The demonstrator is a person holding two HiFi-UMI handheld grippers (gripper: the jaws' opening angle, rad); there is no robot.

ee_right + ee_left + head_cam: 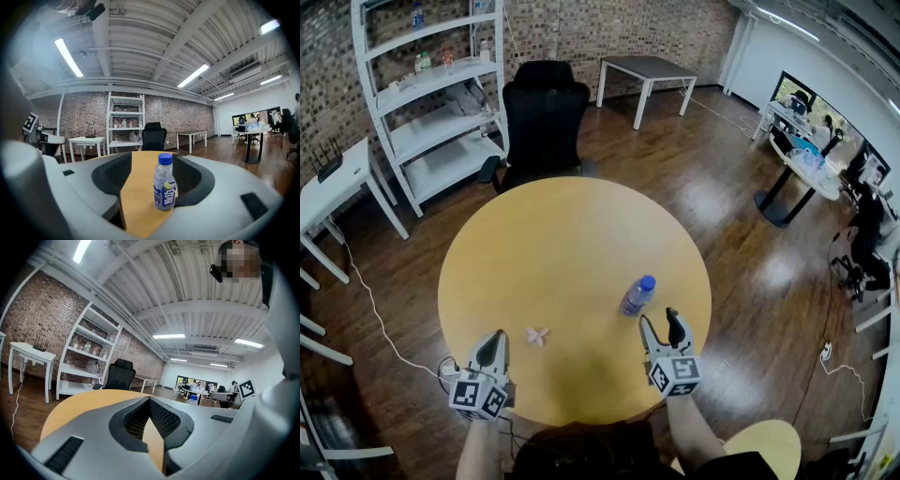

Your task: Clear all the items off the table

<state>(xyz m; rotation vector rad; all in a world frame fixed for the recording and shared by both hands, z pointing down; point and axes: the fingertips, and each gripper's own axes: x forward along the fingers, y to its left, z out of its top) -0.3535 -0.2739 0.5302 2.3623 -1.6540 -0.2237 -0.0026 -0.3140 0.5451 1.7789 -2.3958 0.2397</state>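
Observation:
A clear water bottle (637, 295) with a blue cap and blue label stands upright on the round yellow table (562, 244). In the right gripper view the bottle (165, 190) stands between the open jaws, nearer the right-hand one, and no pad presses on it. My right gripper (661, 323) (151, 164) sits just short of it, near the table's front edge. A small pink flower-shaped item (537, 335) lies on the table to the right of my left gripper (495, 339). The left gripper (150, 401) has its tips together with nothing between them.
A black office chair (544, 112) stands behind the table, with a white shelf unit (431, 94) to its left. A grey table (647, 70) is at the back, a white desk (333, 187) at left, office desks (806, 159) at right. A cable (370, 300) runs over the floor.

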